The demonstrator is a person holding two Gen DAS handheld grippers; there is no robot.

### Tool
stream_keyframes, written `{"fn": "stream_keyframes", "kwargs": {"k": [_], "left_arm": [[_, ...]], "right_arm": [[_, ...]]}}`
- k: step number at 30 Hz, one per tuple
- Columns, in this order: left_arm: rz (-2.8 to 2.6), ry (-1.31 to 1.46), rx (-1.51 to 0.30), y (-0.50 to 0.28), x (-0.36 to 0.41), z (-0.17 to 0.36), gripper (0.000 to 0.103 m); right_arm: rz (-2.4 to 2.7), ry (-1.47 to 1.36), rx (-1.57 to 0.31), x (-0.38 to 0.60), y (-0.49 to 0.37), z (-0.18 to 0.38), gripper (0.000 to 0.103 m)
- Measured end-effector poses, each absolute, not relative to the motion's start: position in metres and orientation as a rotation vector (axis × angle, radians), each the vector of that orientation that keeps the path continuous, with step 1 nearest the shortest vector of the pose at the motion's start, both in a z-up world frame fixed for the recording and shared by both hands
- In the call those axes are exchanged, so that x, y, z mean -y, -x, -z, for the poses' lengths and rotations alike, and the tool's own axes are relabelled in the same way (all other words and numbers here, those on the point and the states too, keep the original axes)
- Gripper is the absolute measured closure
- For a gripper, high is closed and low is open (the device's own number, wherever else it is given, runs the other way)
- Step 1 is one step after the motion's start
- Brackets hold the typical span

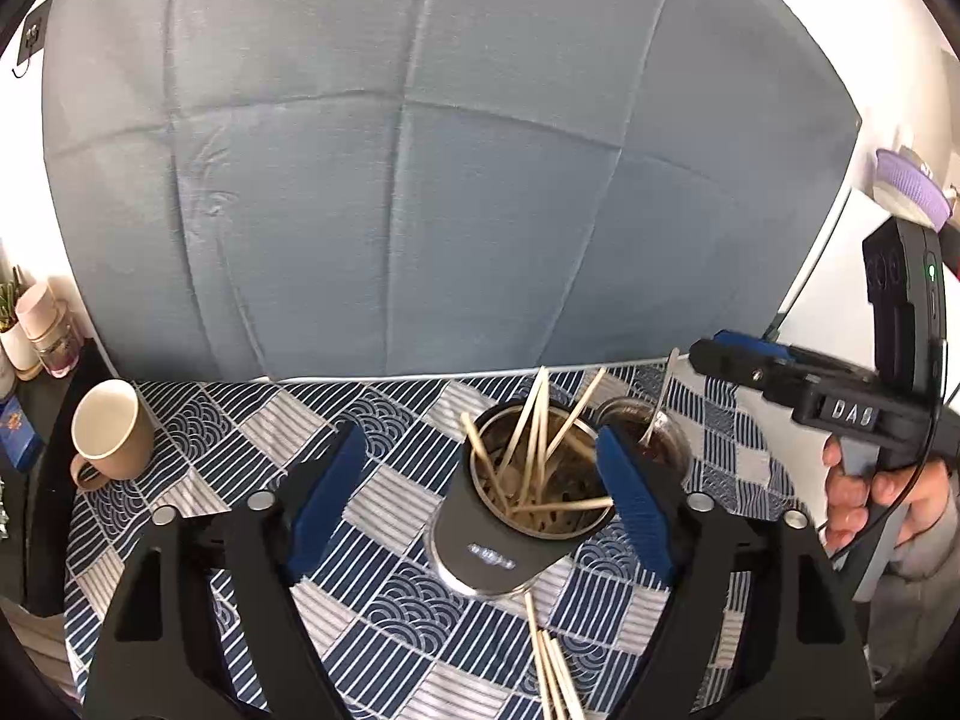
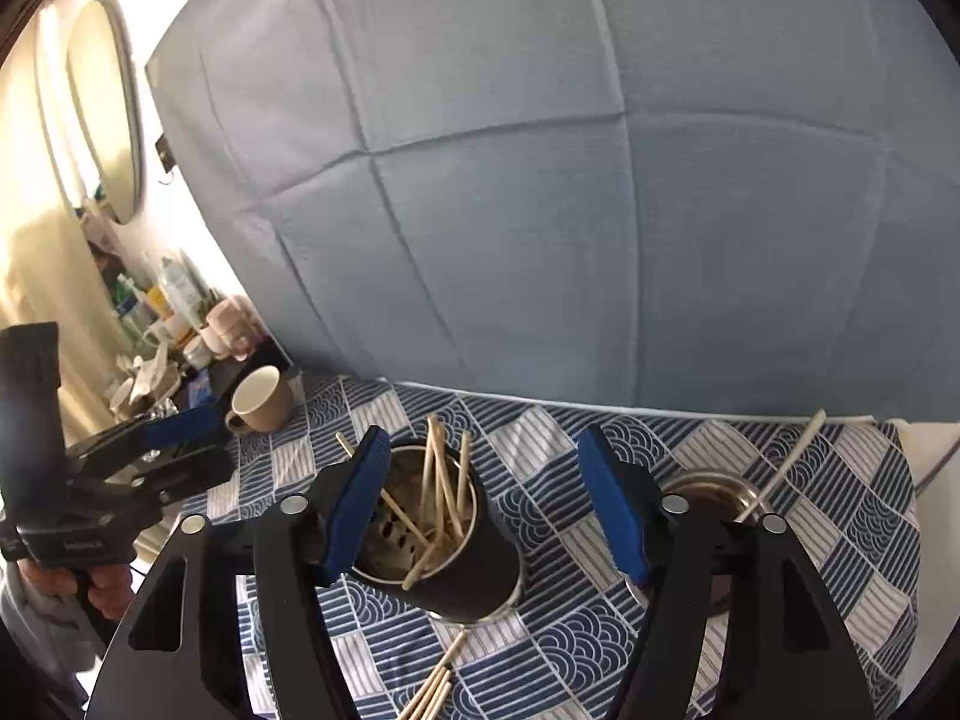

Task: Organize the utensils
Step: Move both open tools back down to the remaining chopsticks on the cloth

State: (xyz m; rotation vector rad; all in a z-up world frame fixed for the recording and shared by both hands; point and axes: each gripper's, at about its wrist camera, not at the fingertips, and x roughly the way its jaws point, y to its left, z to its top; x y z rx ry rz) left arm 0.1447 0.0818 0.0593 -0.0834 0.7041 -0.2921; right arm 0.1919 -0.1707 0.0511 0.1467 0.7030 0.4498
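Note:
A dark metal utensil holder [image 1: 504, 546] stands on the patterned cloth, with several wooden chopsticks [image 1: 534, 450] leaning inside it. It also shows in the right wrist view [image 2: 468, 570]. More loose chopsticks [image 1: 552, 672] lie on the cloth in front of it, and they show in the right wrist view [image 2: 435, 690]. My left gripper [image 1: 480, 498] is open and empty, just above and in front of the holder. My right gripper [image 2: 480, 510] is open and empty, above the holder. A second cup [image 2: 714, 498] to the right holds a spoon [image 2: 780, 468].
A beige mug [image 1: 111, 432] stands at the cloth's left edge. A grey-blue padded headboard [image 1: 420, 150] rises behind the table. Bottles and cups [image 2: 174, 312] crowd a side shelf on the left. The blue-and-white cloth [image 1: 390, 480] covers the table.

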Motion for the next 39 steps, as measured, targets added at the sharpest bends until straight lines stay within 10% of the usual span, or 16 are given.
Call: {"fn": "stream_keyframes", "kwargs": {"k": [10,39], "left_arm": [[0.279,0.078,-0.822,-0.130,-0.086,-0.019,0.018],[0.348,-0.124,-1.160,-0.079,-0.035,0.120,0.013]], "right_arm": [[-0.394,-0.121,-0.766,0.174,-0.178,-0.033,0.020],[-0.363,-0.055,-1.088,0.170,-0.112,0.085,0.019]]}}
